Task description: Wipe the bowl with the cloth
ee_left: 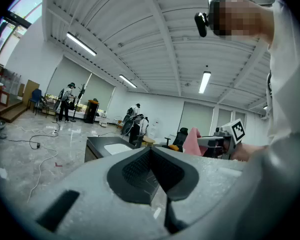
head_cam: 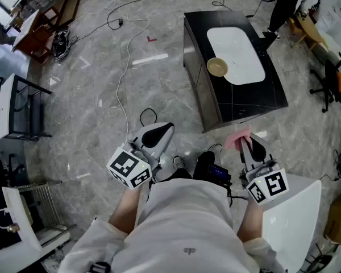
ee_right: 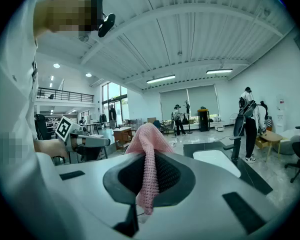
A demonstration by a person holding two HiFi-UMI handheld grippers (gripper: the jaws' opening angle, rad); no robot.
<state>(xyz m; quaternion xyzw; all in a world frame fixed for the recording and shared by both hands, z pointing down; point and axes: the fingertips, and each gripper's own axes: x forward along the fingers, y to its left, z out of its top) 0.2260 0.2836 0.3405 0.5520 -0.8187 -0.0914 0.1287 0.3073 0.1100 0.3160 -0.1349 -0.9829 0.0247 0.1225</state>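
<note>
Head view: bowl [head_cam: 217,67] on the black counter [head_cam: 247,104], near its left edge beside a white inset [head_cam: 238,50], well apart from both grippers. Right gripper view: right gripper [ee_right: 150,170] jaws clenched on the pink cloth [ee_right: 146,136], which drapes through them. Left gripper view: left gripper [ee_left: 152,156] jaws pressed together, nothing between.

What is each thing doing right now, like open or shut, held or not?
left gripper: shut, nothing between its jaws.
right gripper: shut on the cloth.
cloth: pinched in the right gripper, bunched, sticking up past the jaws.
bowl: upright on the black table, far from both grippers.
</note>
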